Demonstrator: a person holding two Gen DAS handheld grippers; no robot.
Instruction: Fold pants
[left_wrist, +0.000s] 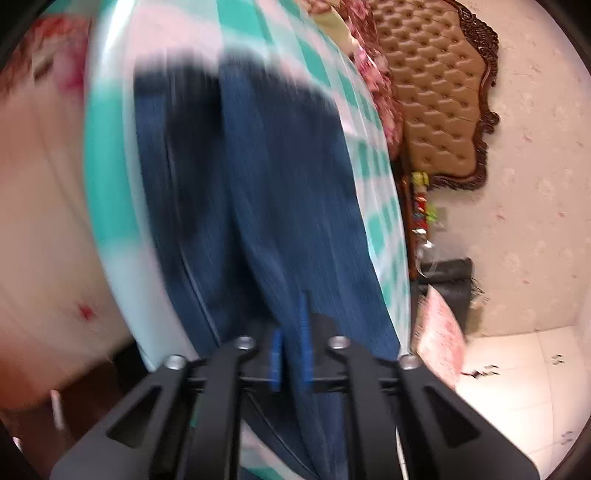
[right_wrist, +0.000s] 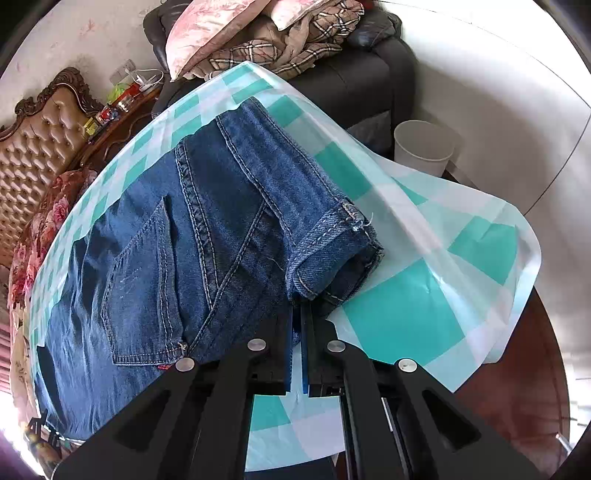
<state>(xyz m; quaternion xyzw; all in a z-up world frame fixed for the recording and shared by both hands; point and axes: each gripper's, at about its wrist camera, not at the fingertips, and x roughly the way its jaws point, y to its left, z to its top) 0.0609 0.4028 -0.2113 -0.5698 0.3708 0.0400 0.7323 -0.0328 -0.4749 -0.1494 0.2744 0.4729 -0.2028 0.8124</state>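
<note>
Right wrist view shows no writing that can be read. Blue denim pants (right_wrist: 192, 229) lie on a teal-and-white checked cloth (right_wrist: 391, 310) over a table, one leg folded across the seat, with pale stitching, a back pocket and a frayed hem. The right gripper (right_wrist: 297, 347) has its blue fingers (right_wrist: 305, 350) closed on the denim edge below that hem. A white bin (right_wrist: 423, 147) stands beyond the table; its contents are hidden. In the blurred left view, the left gripper (left_wrist: 291, 354) pinches denim.
</note>
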